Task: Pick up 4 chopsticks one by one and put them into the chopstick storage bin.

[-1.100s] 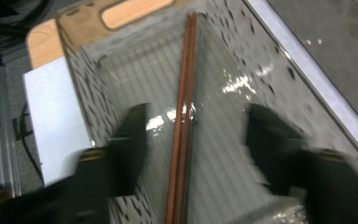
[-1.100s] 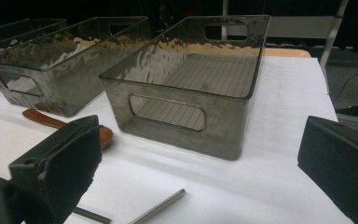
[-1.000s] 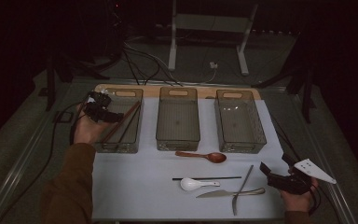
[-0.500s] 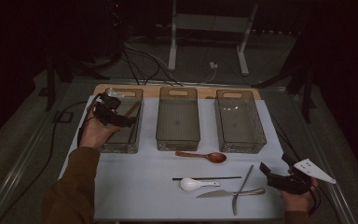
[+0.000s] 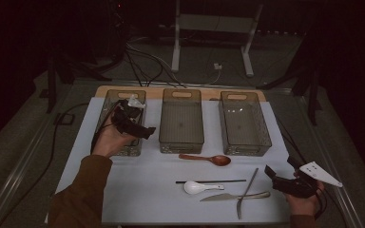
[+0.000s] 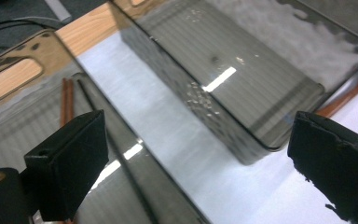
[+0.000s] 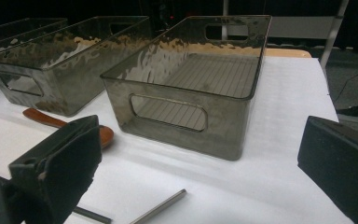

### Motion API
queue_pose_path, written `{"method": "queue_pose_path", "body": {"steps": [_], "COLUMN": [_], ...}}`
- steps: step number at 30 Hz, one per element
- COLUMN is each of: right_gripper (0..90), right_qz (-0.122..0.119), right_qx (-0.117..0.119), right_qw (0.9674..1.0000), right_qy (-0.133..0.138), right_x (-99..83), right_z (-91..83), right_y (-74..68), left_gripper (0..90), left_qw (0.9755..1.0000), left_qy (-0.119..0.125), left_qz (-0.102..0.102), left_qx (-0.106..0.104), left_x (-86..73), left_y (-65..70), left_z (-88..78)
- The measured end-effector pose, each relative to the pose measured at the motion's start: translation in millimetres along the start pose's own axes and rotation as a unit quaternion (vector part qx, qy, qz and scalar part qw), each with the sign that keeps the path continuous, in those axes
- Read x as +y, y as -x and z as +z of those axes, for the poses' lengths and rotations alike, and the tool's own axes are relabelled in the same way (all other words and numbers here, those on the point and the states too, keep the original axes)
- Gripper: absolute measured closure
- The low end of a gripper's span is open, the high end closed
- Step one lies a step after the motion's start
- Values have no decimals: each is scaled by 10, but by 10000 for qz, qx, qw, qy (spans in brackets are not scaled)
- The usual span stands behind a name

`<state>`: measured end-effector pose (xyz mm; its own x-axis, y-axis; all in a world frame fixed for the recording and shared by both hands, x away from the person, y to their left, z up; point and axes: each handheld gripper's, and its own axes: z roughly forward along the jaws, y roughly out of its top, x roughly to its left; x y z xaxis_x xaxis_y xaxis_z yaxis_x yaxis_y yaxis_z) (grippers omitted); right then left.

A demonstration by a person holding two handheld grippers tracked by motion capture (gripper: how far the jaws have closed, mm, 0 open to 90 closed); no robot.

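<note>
Thin brown wooden chopsticks (image 6: 66,100) lie in the smoky clear plastic bin (image 5: 109,107) at ten o'clock, probably sorted; left tool (image 5: 148,132) just spread, empty. Right tool (image 5: 269,172) spread too.

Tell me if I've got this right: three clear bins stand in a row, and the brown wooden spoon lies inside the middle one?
Not quite. The wooden spoon lies on the white tabletop in front of the middle bin, not inside it, as the high view shows. The three bins do stand in a row.
</note>
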<state>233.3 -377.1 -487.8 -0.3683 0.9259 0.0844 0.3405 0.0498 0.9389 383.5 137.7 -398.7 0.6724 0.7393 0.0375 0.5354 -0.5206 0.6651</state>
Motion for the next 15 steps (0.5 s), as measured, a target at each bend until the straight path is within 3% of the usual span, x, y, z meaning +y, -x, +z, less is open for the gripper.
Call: {"method": "queue_pose_path", "body": {"steps": [15], "right_gripper": [0], "right_qz": [-8], "right_qx": [8], "right_qw": [10000], "right_qy": [5], "right_x": [0], "right_z": [-2], "right_y": [0], "left_gripper": [63], "left_qw": [9981], "left_qy": [-127], "left_qz": [455], "left_qx": [-402], "left_x": [17], "left_y": [401], "left_z": [182]}}
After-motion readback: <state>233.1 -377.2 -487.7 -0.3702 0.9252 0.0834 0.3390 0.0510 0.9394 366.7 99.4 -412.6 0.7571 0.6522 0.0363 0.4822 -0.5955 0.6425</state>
